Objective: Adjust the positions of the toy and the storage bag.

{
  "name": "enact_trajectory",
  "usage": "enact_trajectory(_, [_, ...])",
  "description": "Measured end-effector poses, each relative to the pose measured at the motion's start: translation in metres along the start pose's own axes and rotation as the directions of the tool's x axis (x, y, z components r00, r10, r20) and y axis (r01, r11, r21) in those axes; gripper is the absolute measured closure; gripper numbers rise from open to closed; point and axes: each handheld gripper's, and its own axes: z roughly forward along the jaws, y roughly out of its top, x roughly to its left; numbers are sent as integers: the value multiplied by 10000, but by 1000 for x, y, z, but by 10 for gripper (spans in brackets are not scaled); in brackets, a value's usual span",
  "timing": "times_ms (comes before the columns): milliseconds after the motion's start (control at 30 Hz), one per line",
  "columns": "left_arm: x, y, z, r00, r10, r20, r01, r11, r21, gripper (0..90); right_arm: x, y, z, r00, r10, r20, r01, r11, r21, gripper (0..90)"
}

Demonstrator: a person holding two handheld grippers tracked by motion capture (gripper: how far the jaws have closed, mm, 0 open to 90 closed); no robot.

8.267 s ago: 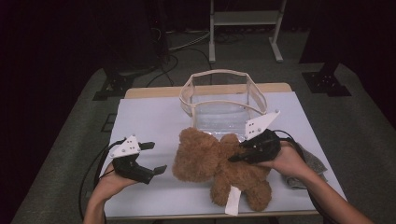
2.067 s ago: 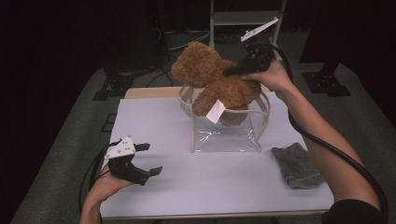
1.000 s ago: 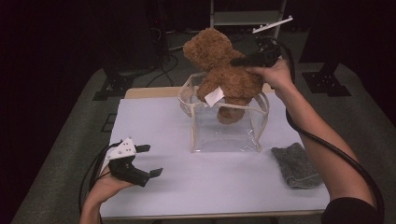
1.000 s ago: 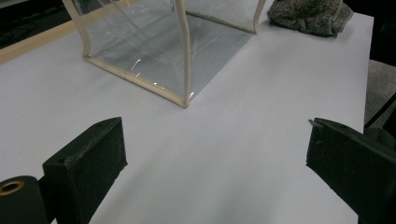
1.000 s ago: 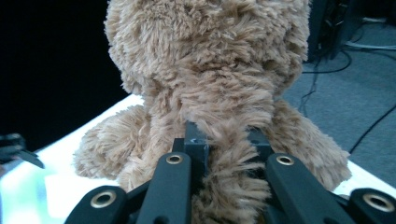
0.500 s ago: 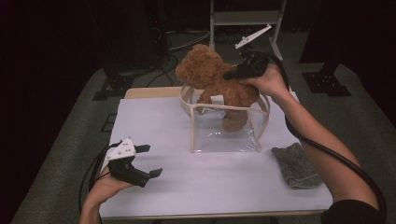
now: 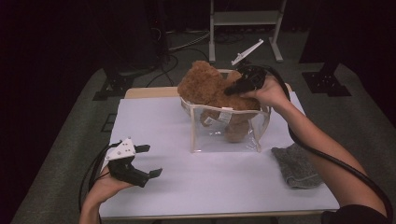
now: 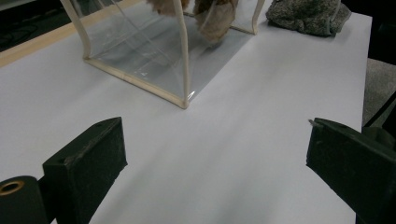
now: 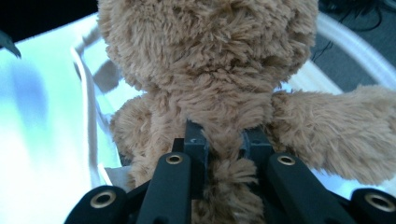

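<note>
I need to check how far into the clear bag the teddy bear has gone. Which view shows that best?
The high view: the teddy bear sits half inside the clear bag, legs below the rim, head above. The right gripper view has fur close up, with the right gripper pinching it. The left gripper view catches the bear's lower parts through the bag wall.

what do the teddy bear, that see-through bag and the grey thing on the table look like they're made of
Teddy bear: shaggy brown plush, by its long fuzzy pile.
Bag: clear glossy plastic film, probably vinyl, with cream trim; the bear's legs show through it.
Grey thing: soft matte knit or fleece cloth, crumpled; which one is unclear.
</note>
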Motion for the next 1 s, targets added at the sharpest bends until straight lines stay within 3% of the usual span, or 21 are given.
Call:
enact_trajectory(333, [0,-1,0,10000,-34,-7,34,10000,56,36,2,-16,21,9999,43,-119,-27,9919,1271,764])
enact_trajectory(433, [0,-1,0,10000,-21,-10,21,10000,54,36,2,-16,23,10000,-1,-44,8,9901,1404,764])
enact_trajectory(600, [-1,0,-2,10000,-4,-41,3,10000,-26,36,5,-15,33,9994,-290,183,243,9761,2160,763])
enact_trajectory(767, [-2,0,-3,10000,6,-47,-6,10000,-28,36,6,-14,35,9992,-388,114,353,9751,2189,746])
enact_trajectory(1000, [-3,3,-2,10000,77,-19,-77,10000,-63,36,10,-11,28,9979,-612,227,554,9782,2003,561])
